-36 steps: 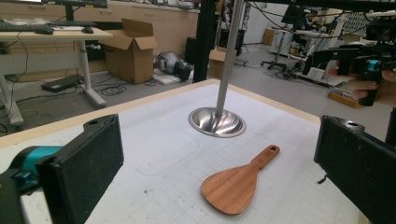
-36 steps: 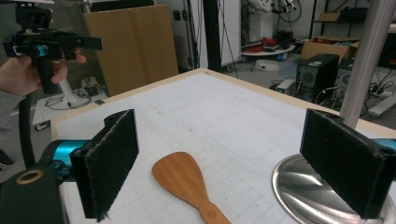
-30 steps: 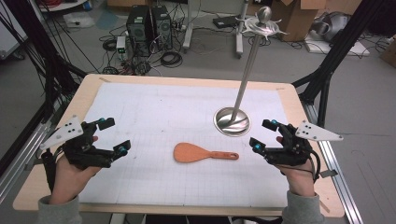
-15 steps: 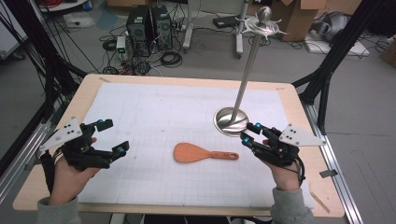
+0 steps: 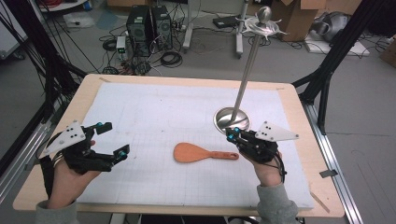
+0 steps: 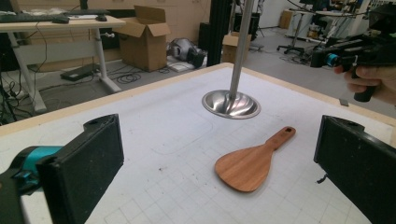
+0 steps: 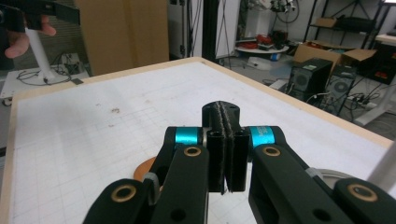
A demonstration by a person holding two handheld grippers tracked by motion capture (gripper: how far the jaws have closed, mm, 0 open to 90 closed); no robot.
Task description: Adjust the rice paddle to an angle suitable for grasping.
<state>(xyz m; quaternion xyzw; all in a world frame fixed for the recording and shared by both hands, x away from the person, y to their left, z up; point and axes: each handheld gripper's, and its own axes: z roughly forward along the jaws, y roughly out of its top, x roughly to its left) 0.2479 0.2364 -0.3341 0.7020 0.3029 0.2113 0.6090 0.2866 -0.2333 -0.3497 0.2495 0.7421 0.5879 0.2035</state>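
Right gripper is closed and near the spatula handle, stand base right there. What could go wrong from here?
1. The right gripper is shut, jaws pressed together. If it goes for the wooden spatula like this, it would likely push the handle instead of straddling it.
2. The metal stand has its base close beside that gripper; a careless sweep could knock its tall pole.
3. The spatula lies flat on the white mat, so the jaws may scrape the mat.

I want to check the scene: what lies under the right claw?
Under the right claw, whose jaws are shut, the wooden spatula handle's end lies on the white mat. In the right gripper view the claw covers most of the spatula.
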